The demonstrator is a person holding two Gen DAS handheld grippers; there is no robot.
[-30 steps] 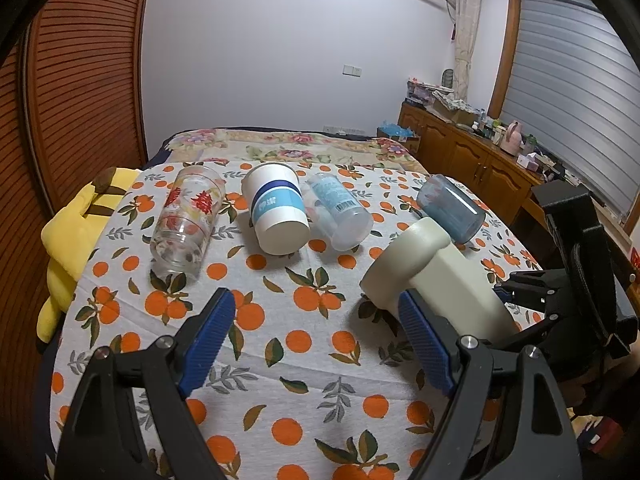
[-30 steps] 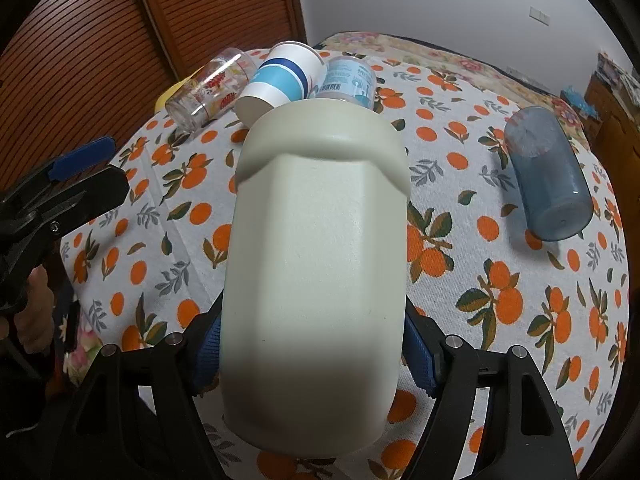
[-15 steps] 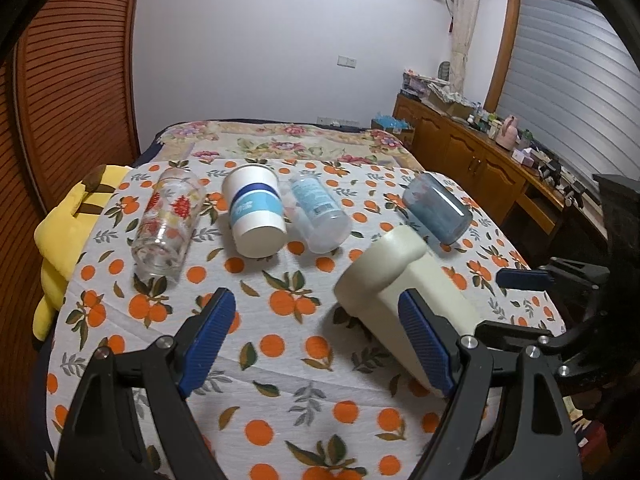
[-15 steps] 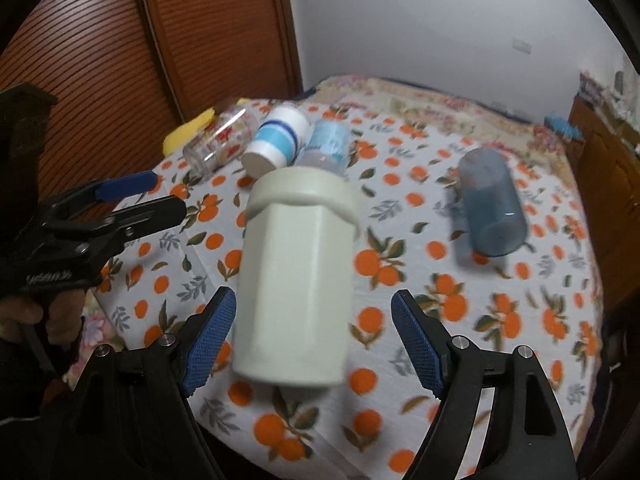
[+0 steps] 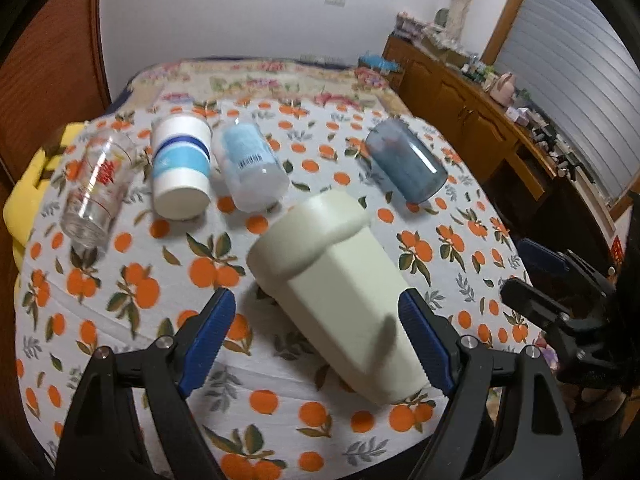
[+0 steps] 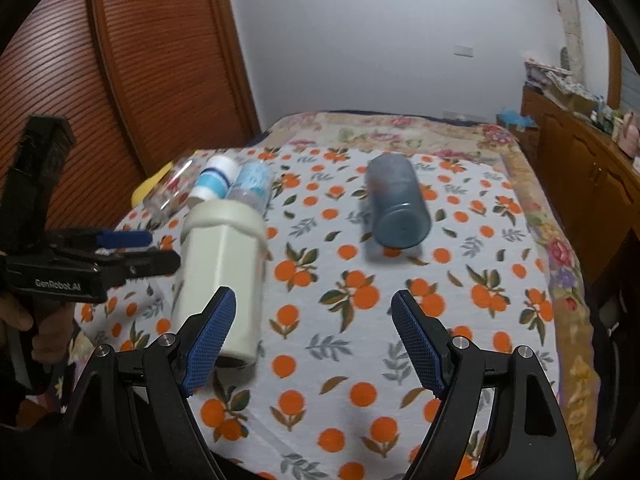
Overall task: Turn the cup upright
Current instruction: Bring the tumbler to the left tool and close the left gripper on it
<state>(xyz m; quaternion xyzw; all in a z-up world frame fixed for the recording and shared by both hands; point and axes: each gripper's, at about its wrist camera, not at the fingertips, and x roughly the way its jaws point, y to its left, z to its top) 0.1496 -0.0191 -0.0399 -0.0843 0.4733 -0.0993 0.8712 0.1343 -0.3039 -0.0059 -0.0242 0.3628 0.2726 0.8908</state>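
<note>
We judge one flip done, since the cream cup (image 6: 222,276) stands on the table (image 6: 460,240) with both our left gripper (image 5: 316,336) and right gripper (image 6: 312,340) spread wide and empty, while the blue cup (image 6: 396,204) and three others still lie sideways.

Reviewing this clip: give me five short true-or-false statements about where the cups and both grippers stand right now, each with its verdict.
1. The cream plastic cup stands on the orange-print tablecloth. True.
2. The right gripper is shut on the cream cup. False: its jaws are open and the cup sits to its left, ungripped.
3. The blue-grey translucent tumbler lies on its side. True.
4. The left gripper is shut. False: its jaws are open, with the cream cup in front of them.
5. The white paper cup with blue bands stands upright. False: it lies on its side between the clear printed glass and the clear bottle with pale blue label.
</note>
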